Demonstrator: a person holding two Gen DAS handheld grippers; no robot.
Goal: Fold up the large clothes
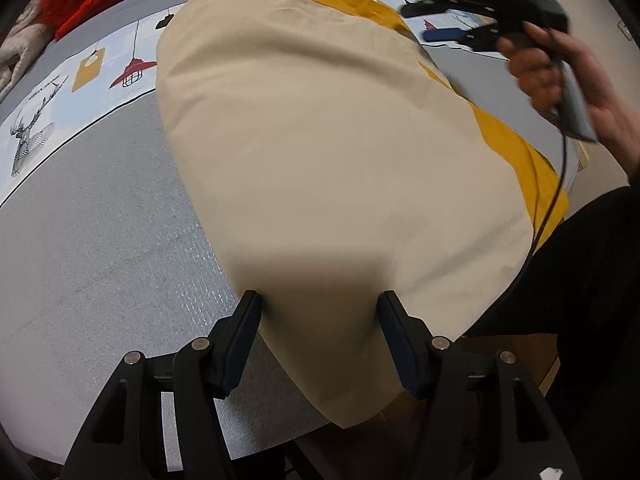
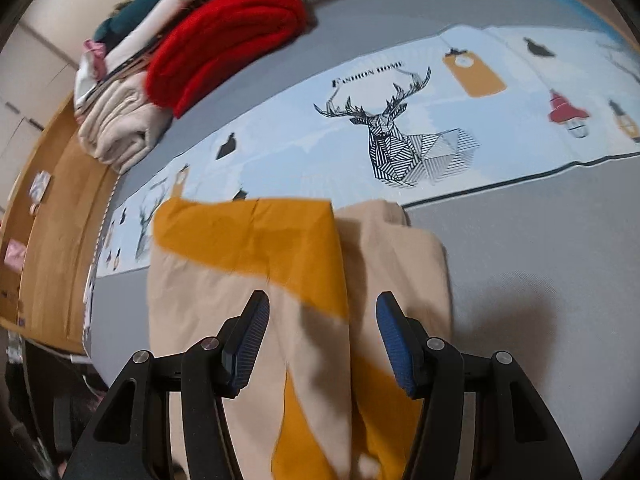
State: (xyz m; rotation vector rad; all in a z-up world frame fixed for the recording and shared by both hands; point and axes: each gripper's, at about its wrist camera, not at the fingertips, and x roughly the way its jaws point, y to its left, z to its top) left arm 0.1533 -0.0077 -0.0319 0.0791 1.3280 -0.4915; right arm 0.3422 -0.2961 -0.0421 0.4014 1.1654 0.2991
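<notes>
A large beige garment (image 1: pixel 320 140) with mustard panels (image 1: pixel 516 152) lies folded lengthwise on the grey mat (image 1: pixel 100 240). My left gripper (image 1: pixel 320 308) hovers open over its near corner, and the beige cloth shows between the two fingers without being pinched. My right gripper (image 1: pixel 416 23), held in a hand (image 1: pixel 560 76), hangs in the air past the garment's far right side with its blue pads apart. In the right wrist view the right gripper (image 2: pixel 320 312) is open above the garment's (image 2: pixel 200 300) other end, where a mustard flap (image 2: pixel 260 236) lies across it.
A printed band with a deer (image 2: pixel 400 140) crosses the mat (image 2: pixel 540 260). Folded clothes, a red one (image 2: pixel 228 52) and a beige one (image 2: pixel 120 132), are stacked at the far corner. A wooden edge (image 2: pixel 52 208) borders the mat. A person's dark leg (image 1: pixel 580 272) and a cable (image 1: pixel 548 208) are at the right.
</notes>
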